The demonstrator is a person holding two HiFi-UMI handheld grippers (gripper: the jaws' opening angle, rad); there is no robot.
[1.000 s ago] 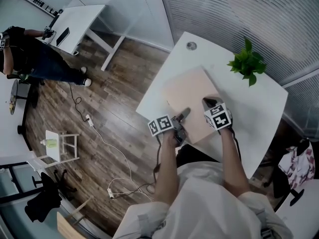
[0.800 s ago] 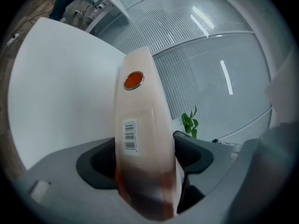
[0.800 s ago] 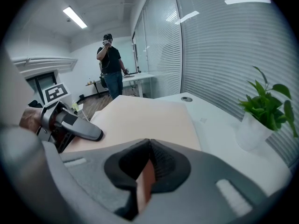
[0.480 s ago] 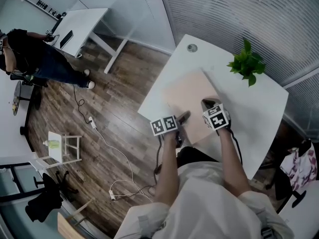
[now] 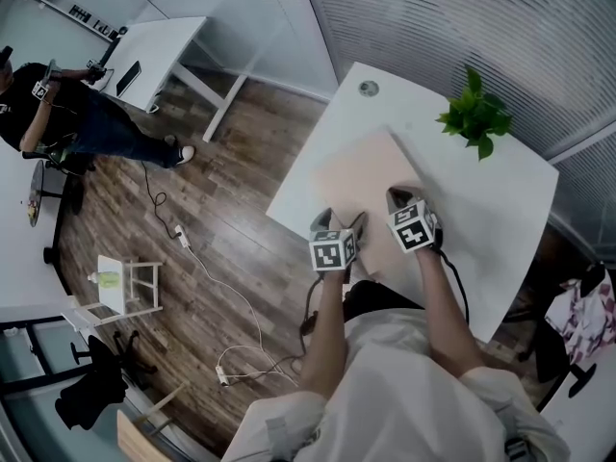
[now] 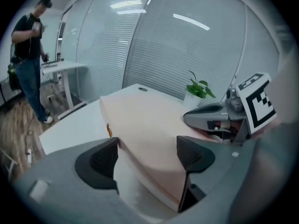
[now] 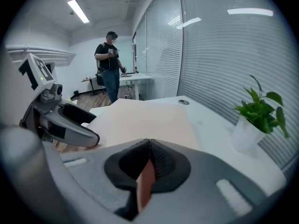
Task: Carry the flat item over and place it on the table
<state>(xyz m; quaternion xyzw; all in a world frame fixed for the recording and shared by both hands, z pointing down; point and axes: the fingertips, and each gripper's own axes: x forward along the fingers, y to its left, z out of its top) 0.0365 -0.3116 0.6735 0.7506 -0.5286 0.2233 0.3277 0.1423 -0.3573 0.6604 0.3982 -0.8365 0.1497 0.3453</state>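
White table (image 5: 500, 210), wood floor (image 5: 221, 191), slatted glass wall (image 5: 462, 17); potted plant (image 5: 474, 115) far right. Left gripper (image 5: 340, 219) jaws apart around pink board (image 5: 361, 176) corner; right gripper (image 5: 397, 198) clamped on board edge.

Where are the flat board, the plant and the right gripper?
flat board (image 5: 371, 176), head view, middle of its top face.
plant (image 5: 474, 115), head view, its leaves.
right gripper (image 7: 150, 155), right gripper view, where its shut jaws meet.
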